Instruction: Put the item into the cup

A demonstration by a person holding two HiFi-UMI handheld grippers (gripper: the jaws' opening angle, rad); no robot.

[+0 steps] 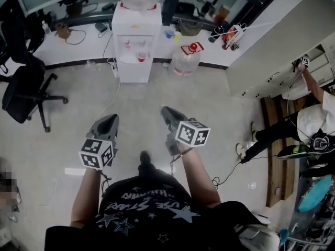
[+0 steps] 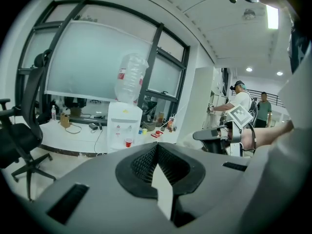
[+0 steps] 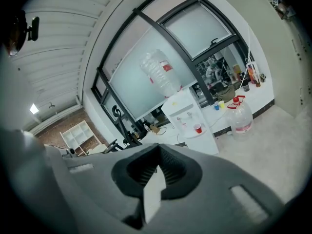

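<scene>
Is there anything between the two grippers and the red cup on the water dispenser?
Nothing visible: only floor lies between the left gripper, the right gripper and the red cup on the water dispenser. Both are shut, empty.

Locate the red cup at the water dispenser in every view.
Head view: red cup at top centre, in the niche of the white water dispenser.
Left gripper view: red cup left of centre, in the same niche.
Right gripper view: red cup right of centre.
Shared landmark: the water dispenser with its upturned bottle.
</scene>
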